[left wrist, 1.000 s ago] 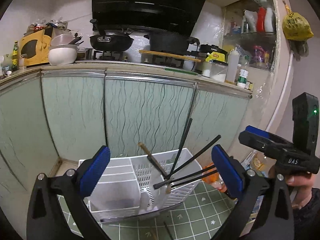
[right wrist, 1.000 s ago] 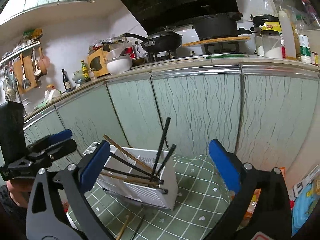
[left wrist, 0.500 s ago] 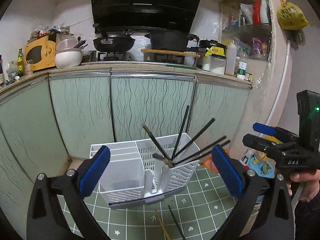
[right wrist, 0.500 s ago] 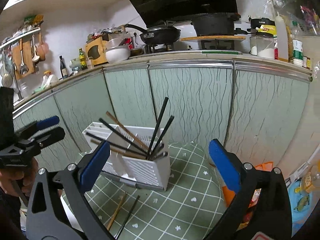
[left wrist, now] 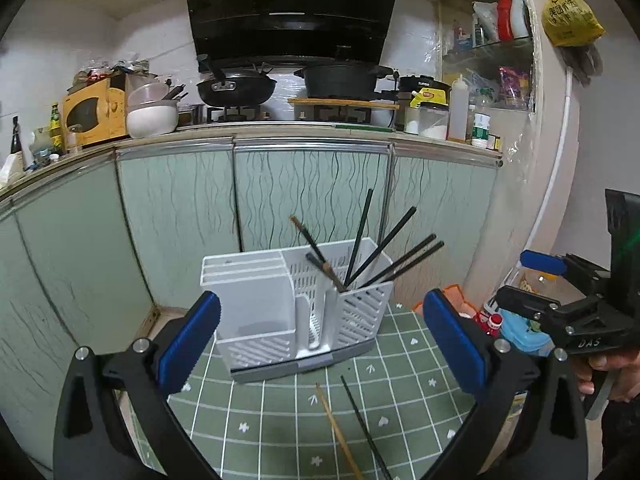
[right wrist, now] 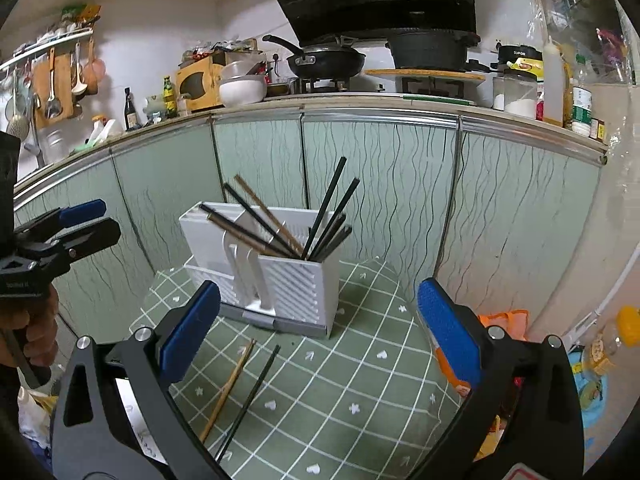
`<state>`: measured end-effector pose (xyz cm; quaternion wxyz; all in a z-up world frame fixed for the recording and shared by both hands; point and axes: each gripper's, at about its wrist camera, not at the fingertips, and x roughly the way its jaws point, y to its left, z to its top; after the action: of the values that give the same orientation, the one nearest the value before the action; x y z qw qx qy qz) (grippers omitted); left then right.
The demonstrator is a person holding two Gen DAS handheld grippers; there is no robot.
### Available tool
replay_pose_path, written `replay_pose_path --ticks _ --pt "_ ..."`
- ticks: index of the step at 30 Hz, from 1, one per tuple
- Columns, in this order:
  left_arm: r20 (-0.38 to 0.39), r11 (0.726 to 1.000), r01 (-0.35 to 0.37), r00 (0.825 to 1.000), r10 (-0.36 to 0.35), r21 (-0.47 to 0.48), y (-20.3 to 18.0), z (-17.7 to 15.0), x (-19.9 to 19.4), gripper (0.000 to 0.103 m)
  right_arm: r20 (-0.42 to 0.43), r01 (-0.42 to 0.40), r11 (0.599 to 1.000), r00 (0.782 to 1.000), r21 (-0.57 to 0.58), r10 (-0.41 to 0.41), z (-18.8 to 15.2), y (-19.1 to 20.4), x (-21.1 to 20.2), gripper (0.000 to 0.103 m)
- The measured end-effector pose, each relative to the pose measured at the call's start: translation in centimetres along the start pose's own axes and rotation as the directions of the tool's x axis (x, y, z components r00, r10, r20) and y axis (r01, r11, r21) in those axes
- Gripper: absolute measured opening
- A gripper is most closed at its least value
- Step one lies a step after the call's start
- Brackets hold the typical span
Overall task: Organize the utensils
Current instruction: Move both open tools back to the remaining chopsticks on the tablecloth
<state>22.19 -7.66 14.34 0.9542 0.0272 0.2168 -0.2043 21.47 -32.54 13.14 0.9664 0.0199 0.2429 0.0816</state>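
Chopsticks (left wrist: 362,240) stand in the white plastic holder (left wrist: 296,312); two more lie on the green mat (right wrist: 340,376). Both grippers' jaws are wide apart, holding nothing.

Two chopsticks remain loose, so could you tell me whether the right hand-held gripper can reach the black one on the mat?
Probably yes: the right hand-held gripper is open, and the black chopstick lies uncovered beside the wooden chopstick.

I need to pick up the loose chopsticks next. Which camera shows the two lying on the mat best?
The right wrist view: the wooden chopstick and black chopstick lie nearly whole on the green mat. In the left wrist view both run off the bottom edge.
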Motion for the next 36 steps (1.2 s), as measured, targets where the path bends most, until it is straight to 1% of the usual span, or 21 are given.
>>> replay_pose_path --ticks 5,9,14,20,24,28,34,36 --pt "-0.002 0.999 -0.028 1.0 0.028 -0.016 0.5 -2.3 -1.7 0.099 -0.007 0.009 1.0 1.0 -0.003 -0.009 -1.9 0.9 -1.4 0.095" --pt "-0.007 0.997 -0.07 0.998 0.07 -0.025 0.8 -4.4 -3.0 0.099 -0.017 0.025 0.999 1.0 -0.02 -0.025 -3.9 2.1 -2.1 0.095" --pt "-0.033 0.995 -0.093 0.995 0.092 -0.041 0.9 -7.4 -4.0 0.099 -0.03 0.023 0.999 0.999 -0.03 -0.024 -6.4 3.5 -2.6 0.095" --pt "-0.057 0.992 -0.12 0.991 0.118 -0.045 0.9 -10.6 -4.4 0.099 -0.052 0.01 1.0 0.999 -0.026 -0.012 -8.8 4.8 -2.6 0.095" --pt "-0.071 0.99 -0.128 0.99 0.124 -0.054 0.7 -12.5 -4.4 0.099 -0.065 0.023 0.999 0.998 -0.042 -0.025 -10.8 5.7 -2.5 0.095" --pt "-0.088 0.988 -0.141 0.987 0.135 -0.057 0.5 -14.6 -4.2 0.099 -0.105 0.009 1.0 0.994 -0.03 -0.012 -12.8 6.2 -1.8 0.095" --pt "-0.13 0.985 -0.169 0.978 0.163 -0.038 0.3 -17.7 -3.6 0.099 -0.145 0.021 0.999 0.989 -0.034 -0.026 -15.8 7.1 -1.0 0.095" --pt "-0.132 0.986 -0.161 0.979 0.155 -0.039 0.3 -18.7 -3.6 0.099 -0.163 0.027 0.999 0.986 -0.04 -0.033 -16.9 7.6 -0.5 0.095"
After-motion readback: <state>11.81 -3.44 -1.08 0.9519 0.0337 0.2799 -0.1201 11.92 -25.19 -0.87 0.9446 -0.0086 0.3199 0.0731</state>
